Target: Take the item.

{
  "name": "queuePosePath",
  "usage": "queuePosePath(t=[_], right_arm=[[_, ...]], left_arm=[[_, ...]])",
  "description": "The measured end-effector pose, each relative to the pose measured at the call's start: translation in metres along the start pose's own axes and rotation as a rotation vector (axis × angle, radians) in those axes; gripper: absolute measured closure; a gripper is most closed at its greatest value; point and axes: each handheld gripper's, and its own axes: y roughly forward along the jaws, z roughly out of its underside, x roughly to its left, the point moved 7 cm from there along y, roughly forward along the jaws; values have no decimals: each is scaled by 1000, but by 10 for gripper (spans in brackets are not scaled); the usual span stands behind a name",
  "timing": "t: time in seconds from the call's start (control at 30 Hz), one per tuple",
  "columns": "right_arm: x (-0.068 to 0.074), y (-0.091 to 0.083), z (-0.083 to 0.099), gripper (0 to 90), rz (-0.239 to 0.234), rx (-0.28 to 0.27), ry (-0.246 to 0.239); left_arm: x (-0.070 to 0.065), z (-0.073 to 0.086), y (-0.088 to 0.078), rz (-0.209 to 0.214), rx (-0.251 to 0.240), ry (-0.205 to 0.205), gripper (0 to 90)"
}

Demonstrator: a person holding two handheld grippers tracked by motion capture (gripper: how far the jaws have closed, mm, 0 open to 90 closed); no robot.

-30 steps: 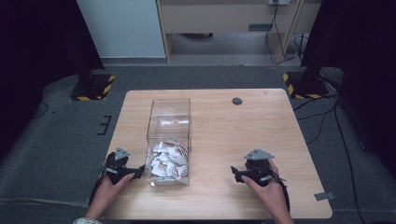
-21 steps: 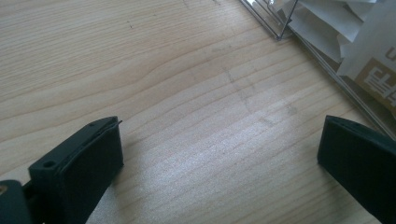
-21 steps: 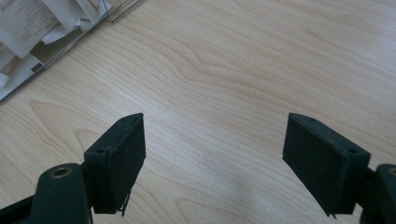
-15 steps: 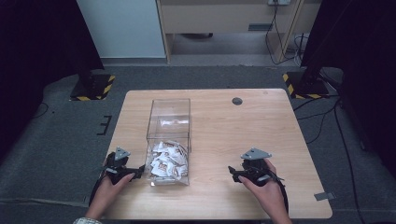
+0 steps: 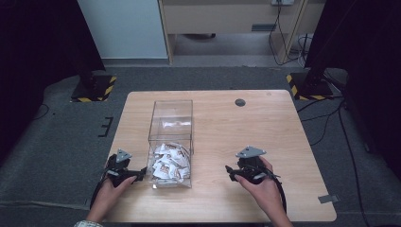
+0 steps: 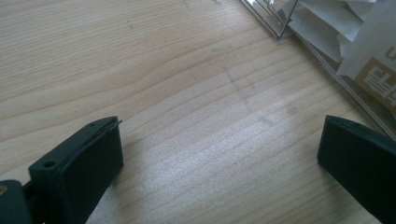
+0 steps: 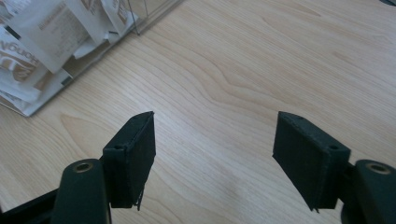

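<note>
A clear plastic box (image 5: 171, 118) stands on the wooden table (image 5: 265, 127), and several white and brown sachets (image 5: 168, 163) are piled at its near end. My left gripper (image 5: 140, 176) rests just left of the box's near corner. Its jaws are wide open over bare wood (image 6: 219, 144), and the box wall (image 6: 327, 60) lies beyond them. My right gripper (image 5: 230, 171) sits to the right of the box and points toward it. Its jaws (image 7: 215, 140) are open and have just been closing, with nothing between them. The sachets (image 7: 42, 42) lie ahead of it at the upper left.
A small dark round grommet (image 5: 240, 102) sits in the table's far side. The far half of the box holds no sachets. Grey carpet (image 5: 61, 137) surrounds the table, with cables (image 5: 340, 127) trailing at the right.
My right gripper has shifted slightly left toward the box and risen a little. My left gripper has stayed where it was.
</note>
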Motion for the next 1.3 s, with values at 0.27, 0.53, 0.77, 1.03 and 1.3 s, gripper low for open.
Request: queuePosePath(t=[0.27,0.53,0.77,1.03,1.3], right_arm=[[13,0,-20,356,-33,1,-32],[20,-2,-35,421,-40,8,-51],[29,-4,-47,491,-69,2,-86],[37,-5,-61,534,-87,-10,-103],[47,-9,-78,580,-100,-25,-143]], left_arm=[[0,0,0,0,0,0,0],[0,0,0,0,0,0,0],[0,0,0,0,0,0,0],[0,0,0,0,0,0,0],[0,0,0,0,0,0,0]])
